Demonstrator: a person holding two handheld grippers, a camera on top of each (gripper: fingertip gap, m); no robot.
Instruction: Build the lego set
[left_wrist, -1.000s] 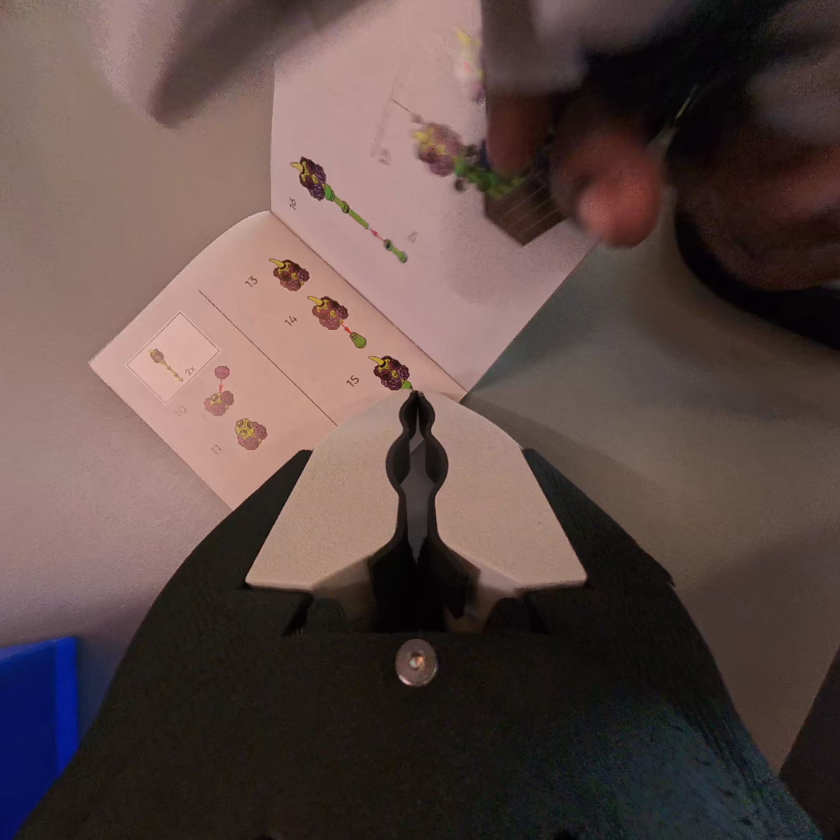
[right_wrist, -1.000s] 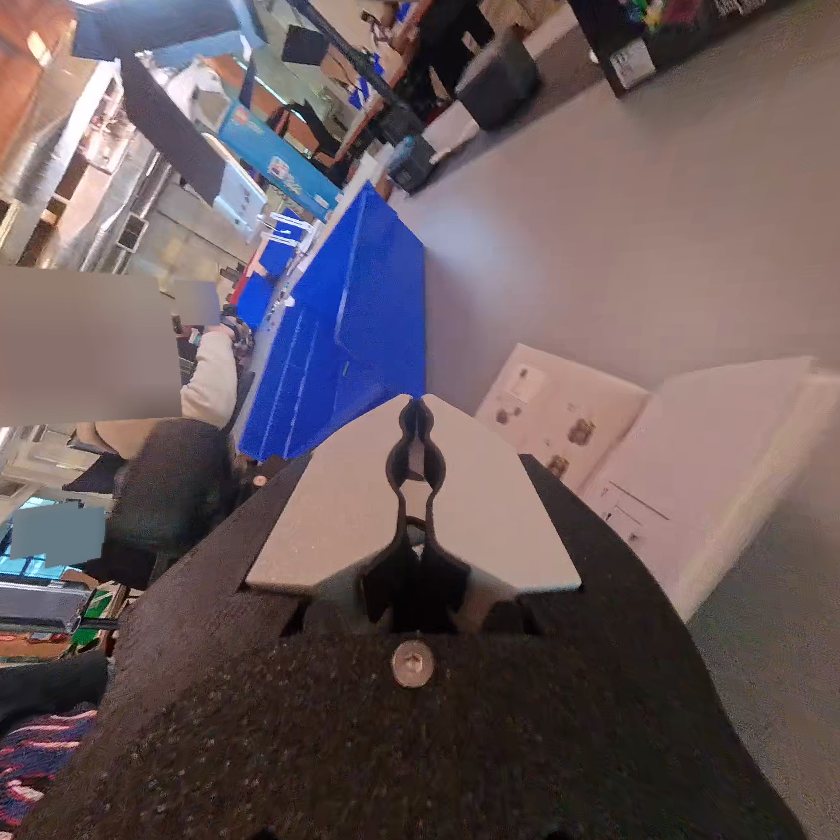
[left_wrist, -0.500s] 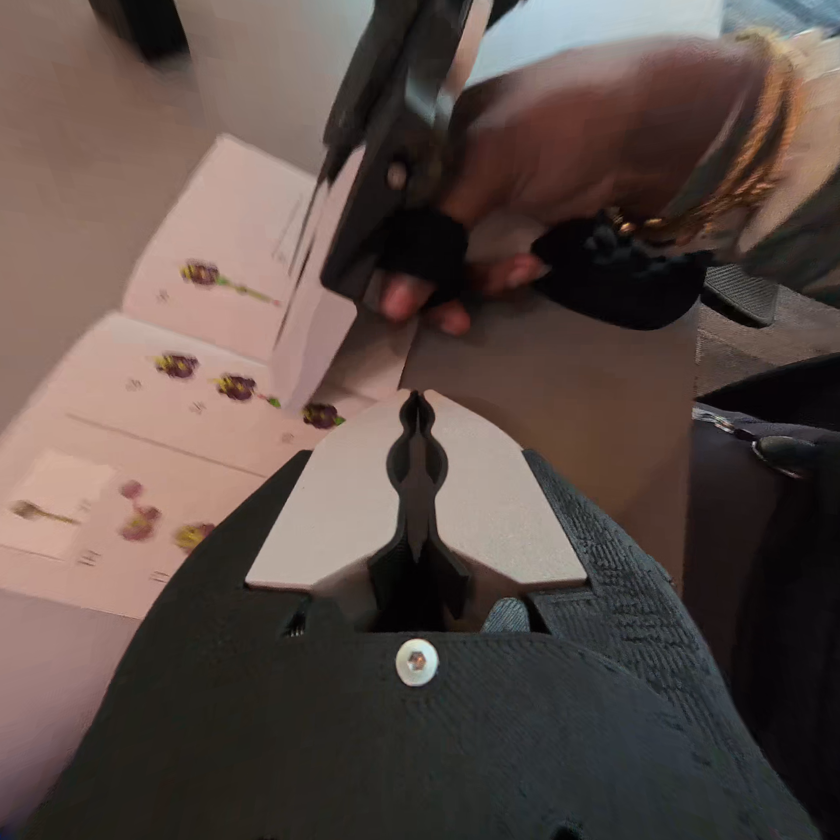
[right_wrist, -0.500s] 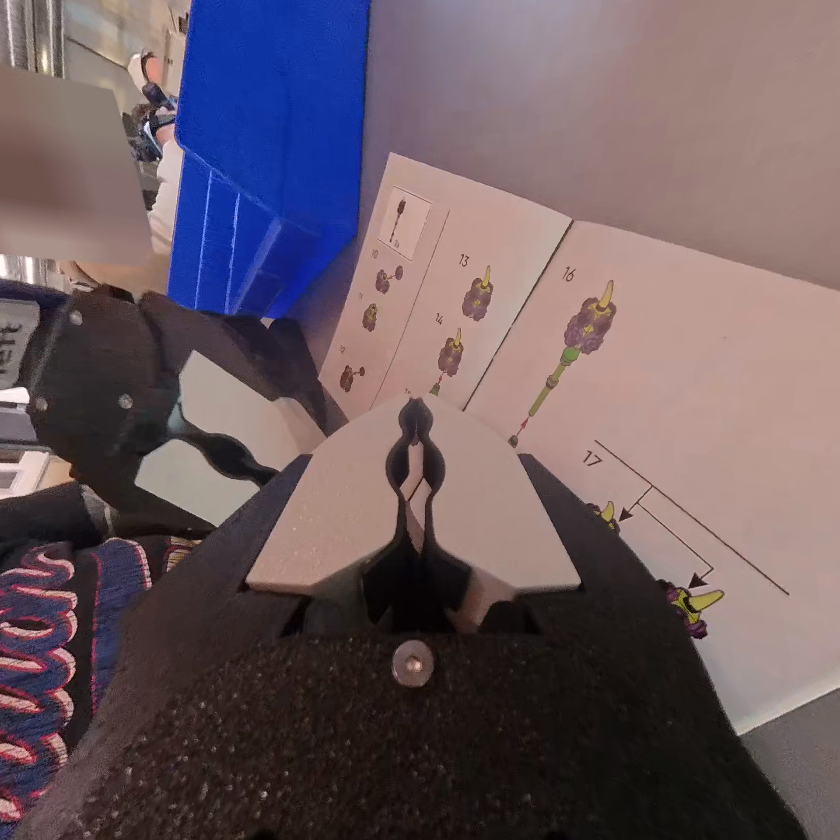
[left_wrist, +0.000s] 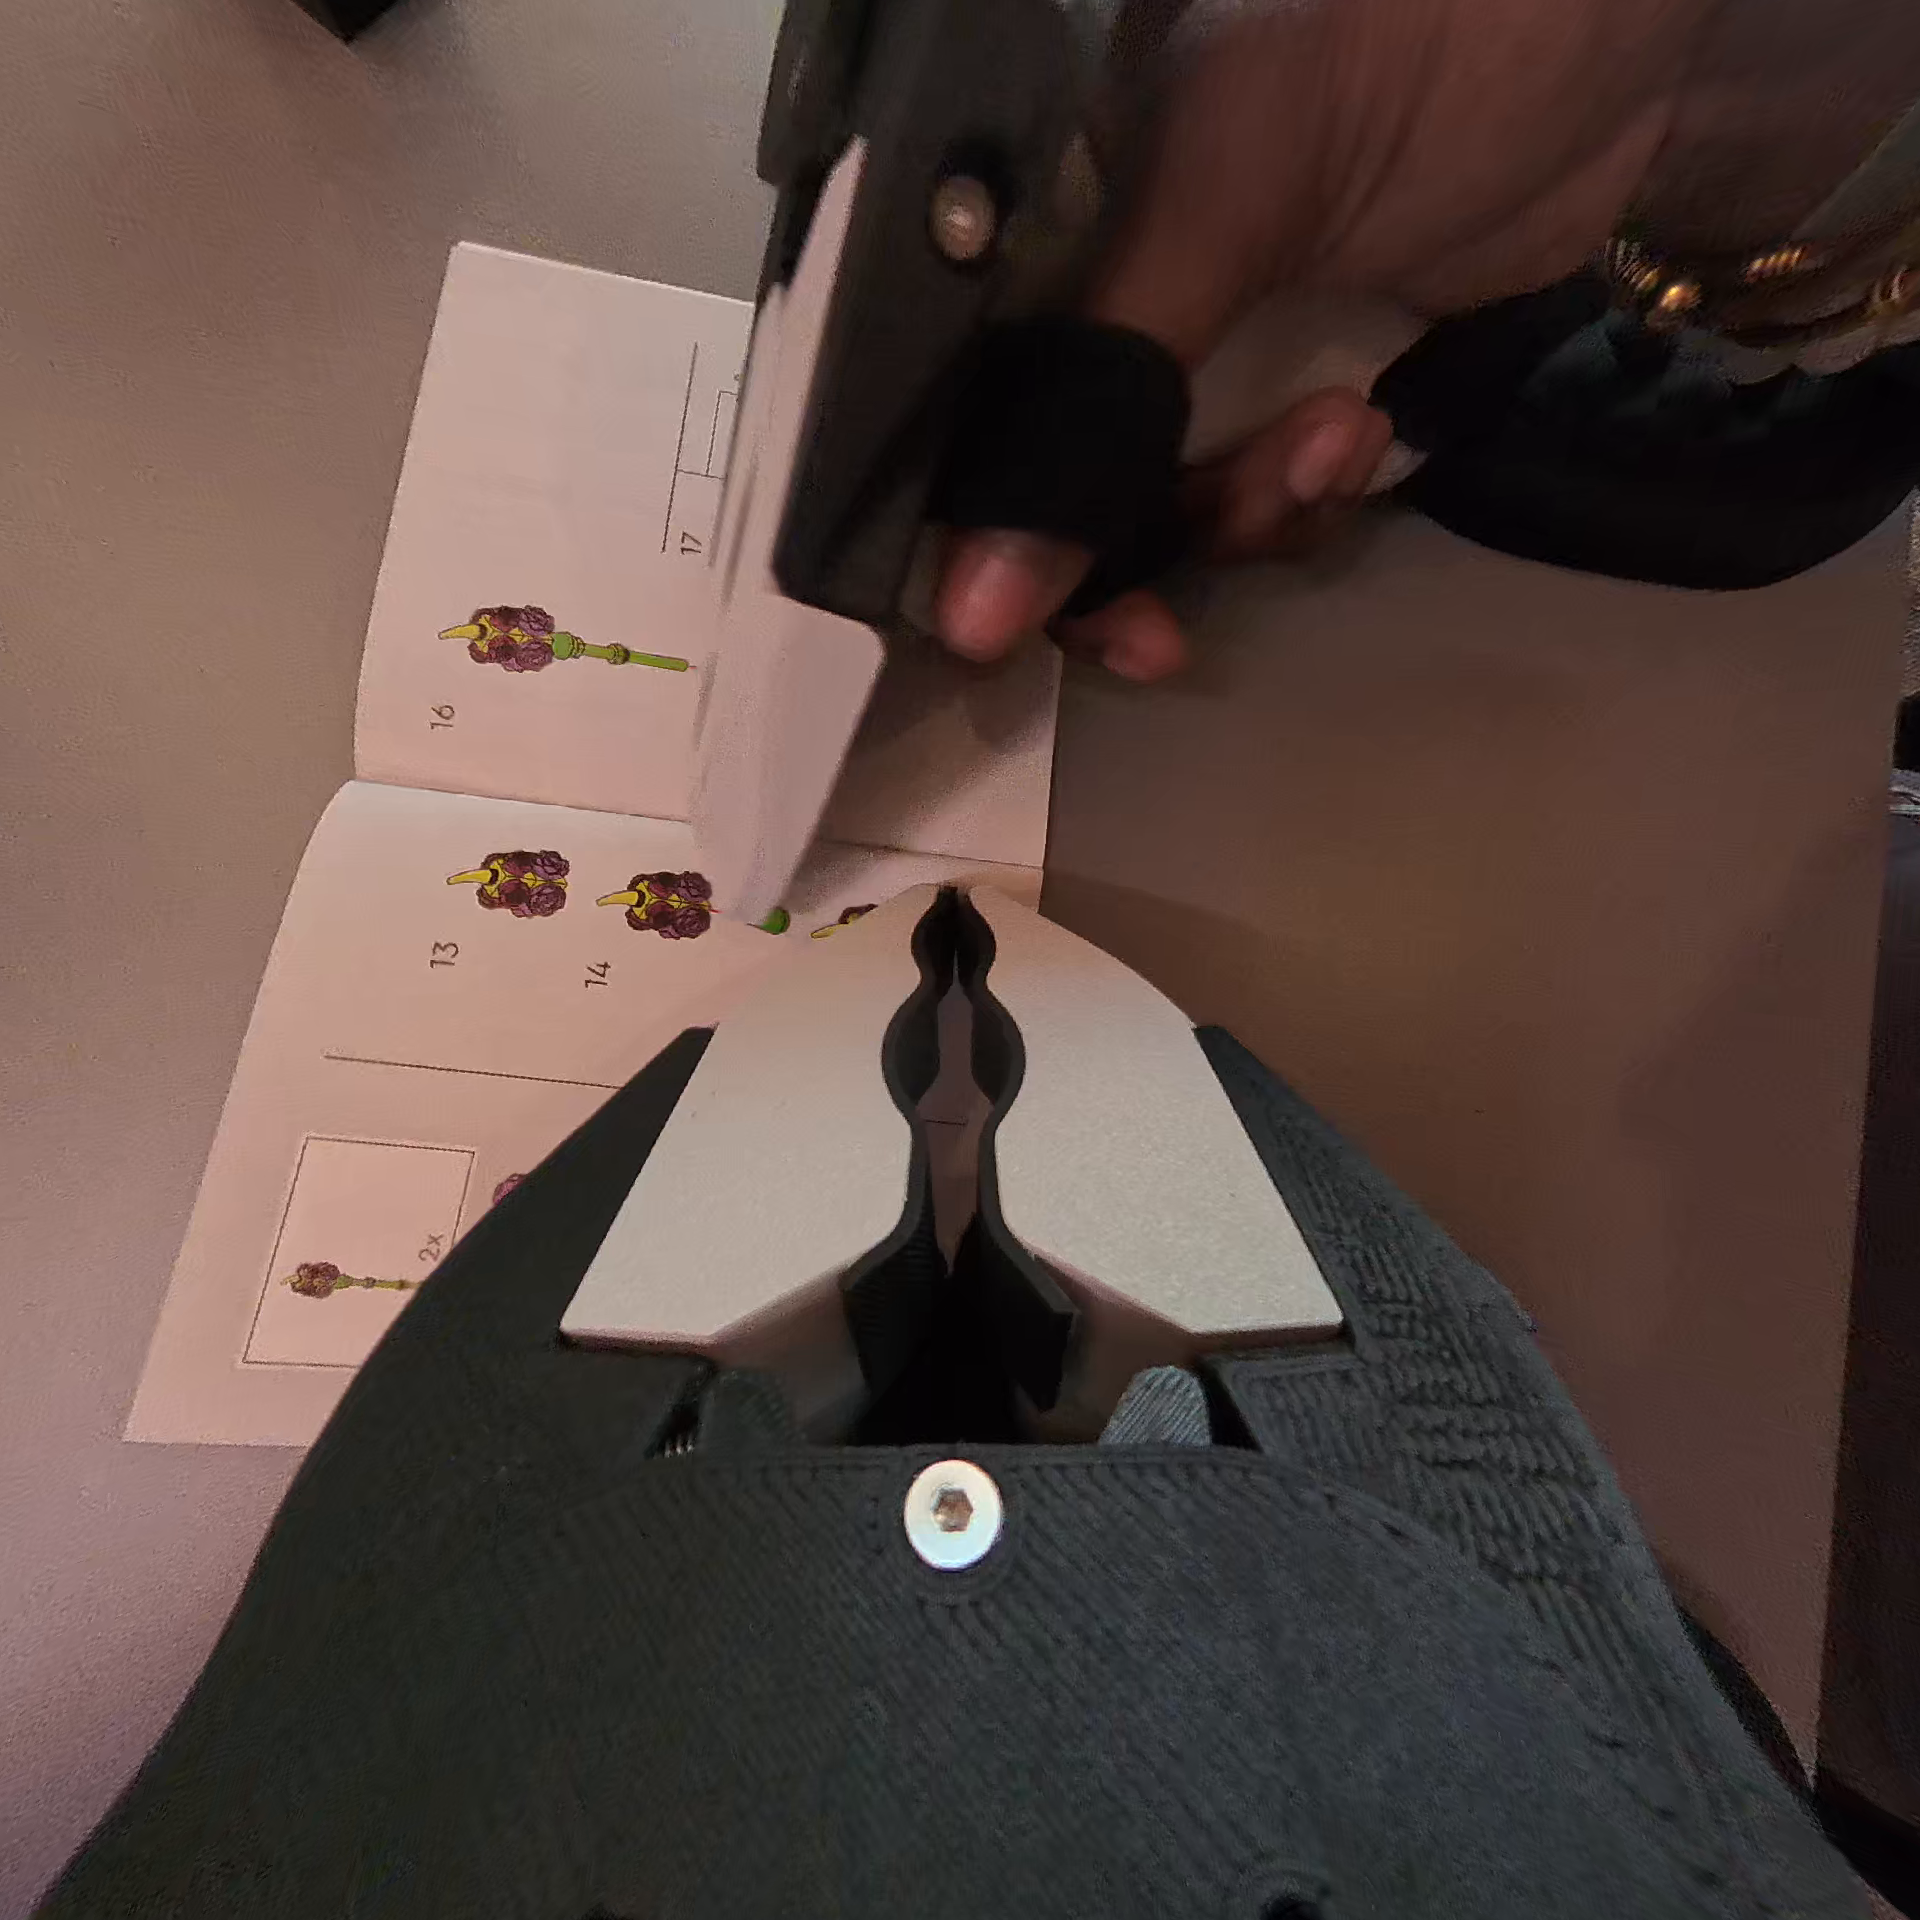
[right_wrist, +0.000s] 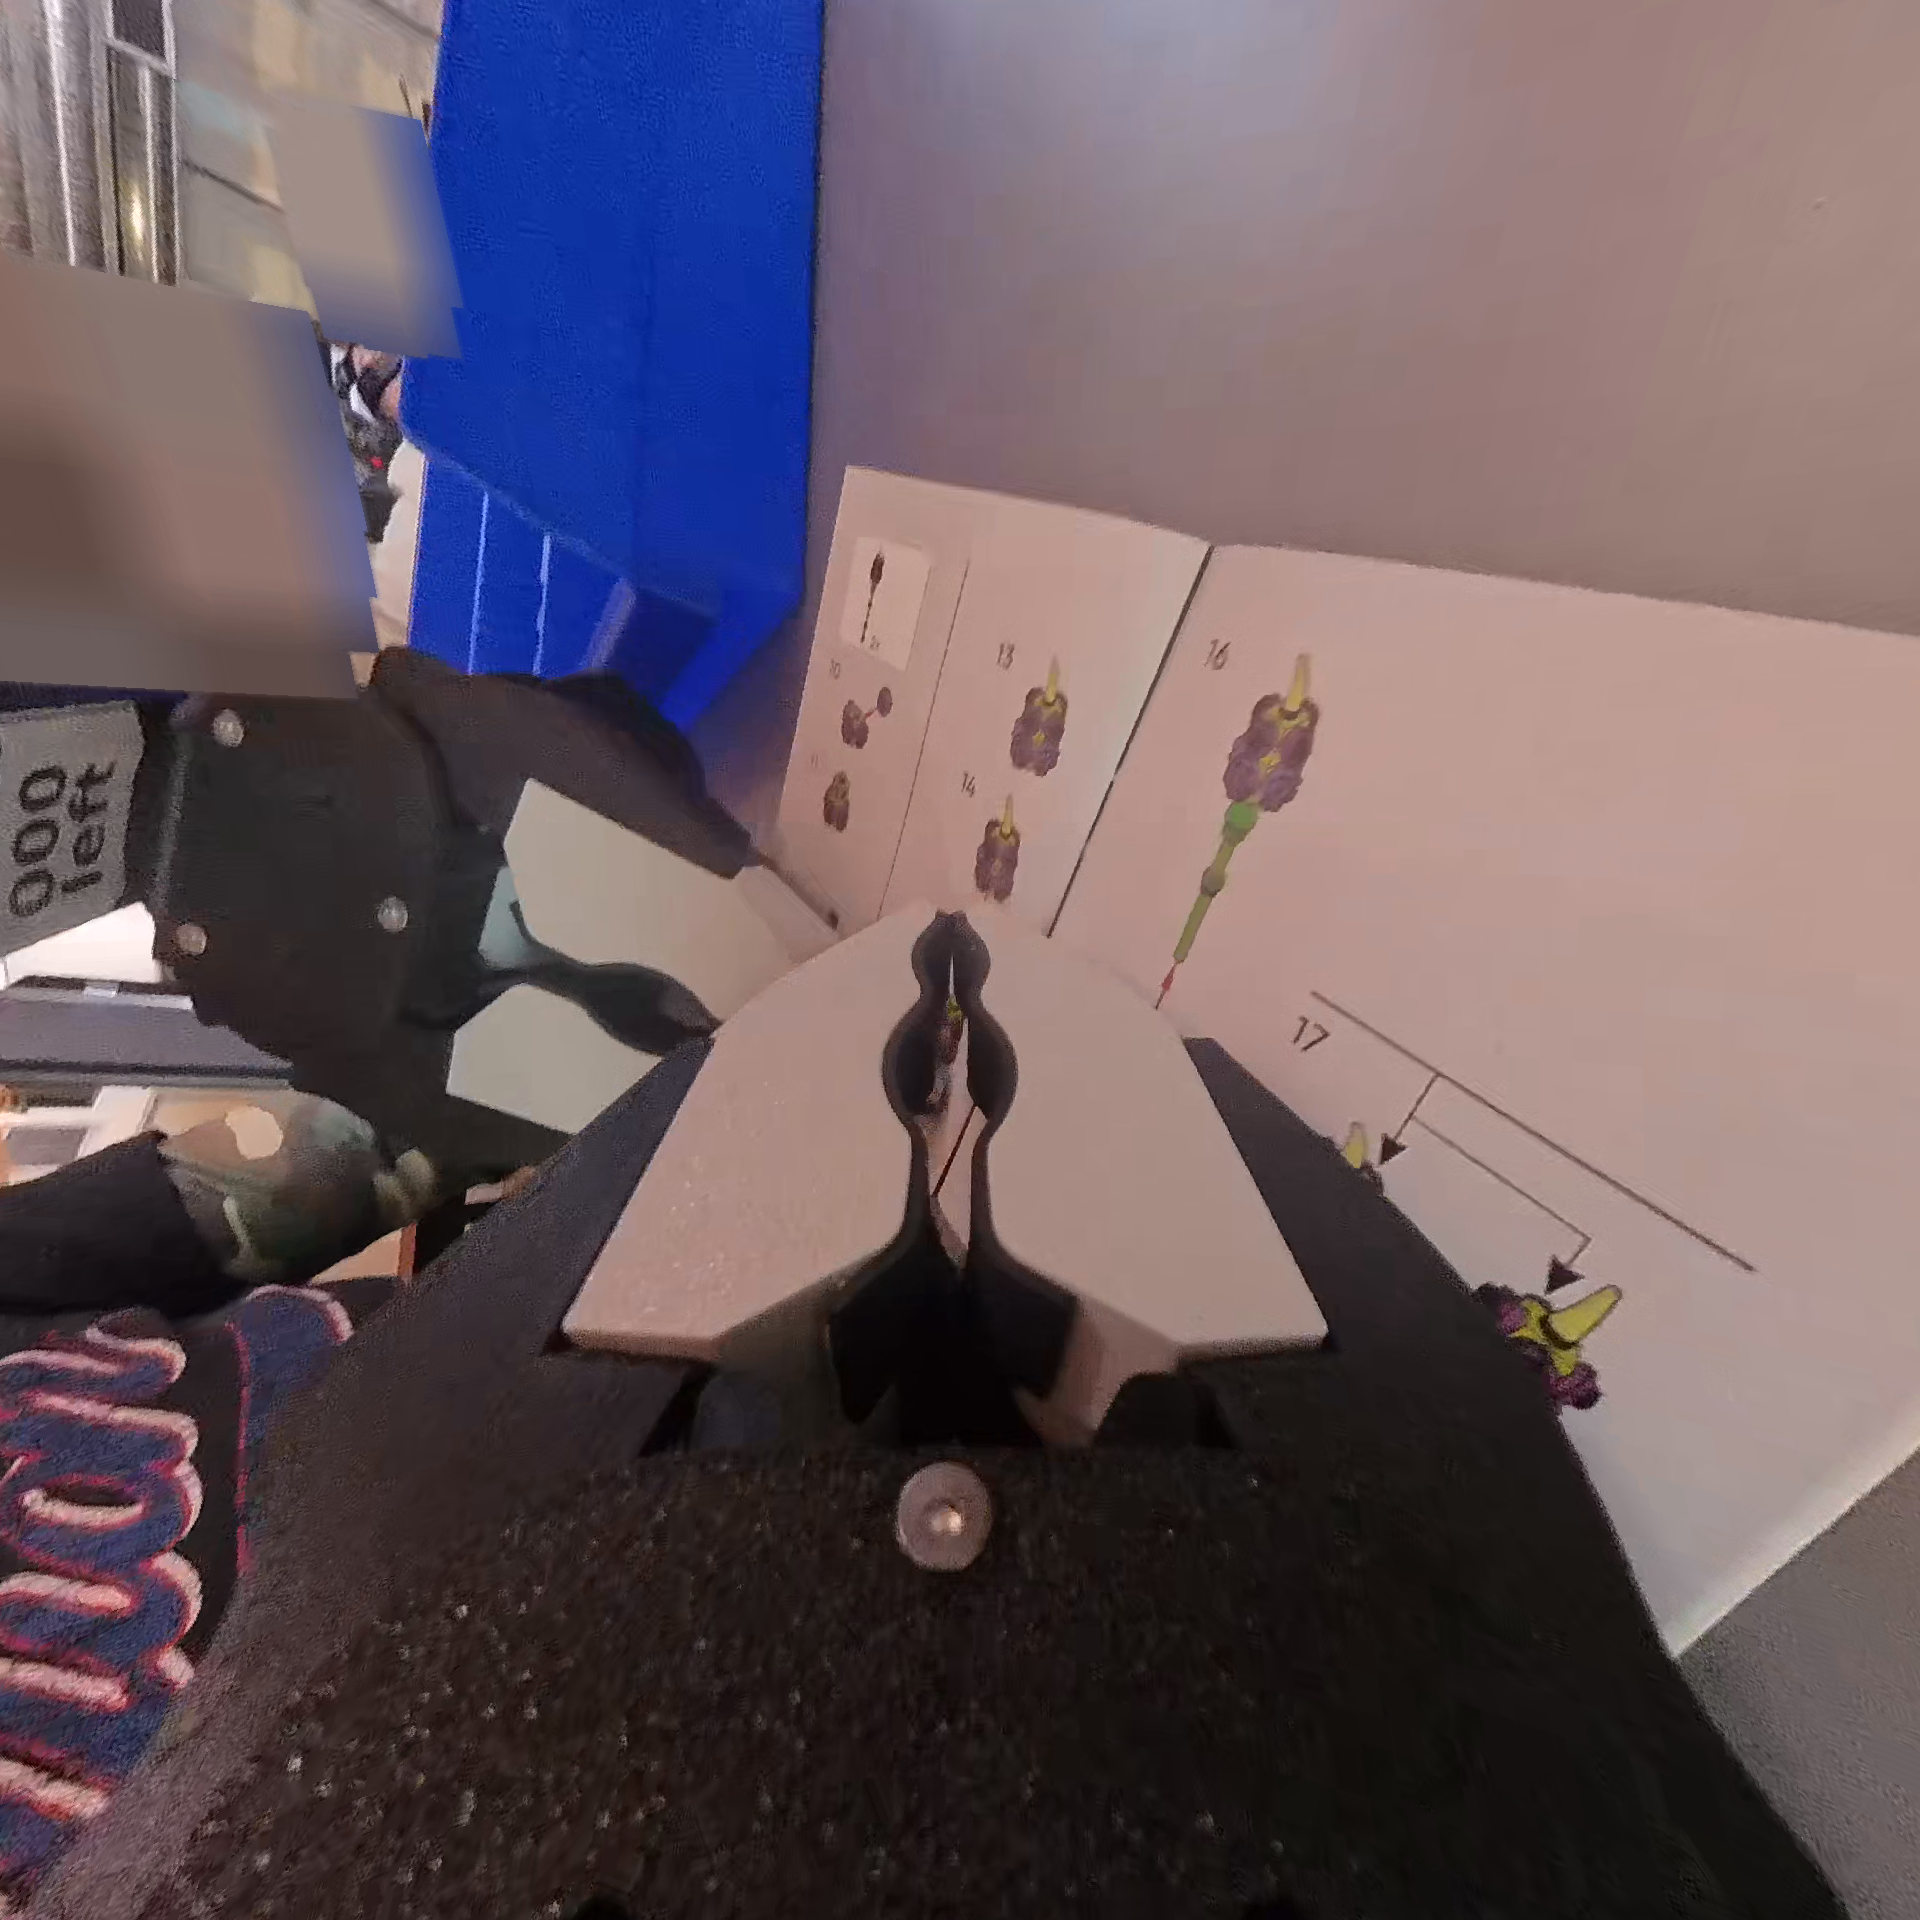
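My left gripper (left_wrist: 948, 902) has its two pale grey fingers (left_wrist: 790, 1143) pressed together at the tips, only the wavy slot behind them showing paper, and nothing between them. My right gripper (right_wrist: 948, 925) is the same: tips meeting, nothing in their grasp.

Beneath both lies the open white instruction booklet (left_wrist: 540, 499) with printed drawings of purple and yellow flower heads on green stems, flat on the grey-brown table (left_wrist: 1455, 935). My left tips hang over its lower page beside the spine fold. My right tips hover just over the fold, toward the booklet's near edge.

The left wrist view alone shows my right gripper from outside (left_wrist: 769, 665): its pale finger points down at the booklet's spine, though I cannot tell whether it touches the paper. My hand (left_wrist: 1351, 208), with a black fingerless wrap and a gold-coloured bracelet (left_wrist: 1766, 281), grips its black body. It also shows the table's right edge, close to the booklet.

The right wrist view alone shows my left gripper from the side (right_wrist: 821, 920), a labelled grey tag on its black housing, its tips low at the booklet's left page. Past that page stands a bright blue plastic bin (right_wrist: 623, 364), with blurred room clutter beyond.

No loose lego pieces appear in either view, only the printed ones.
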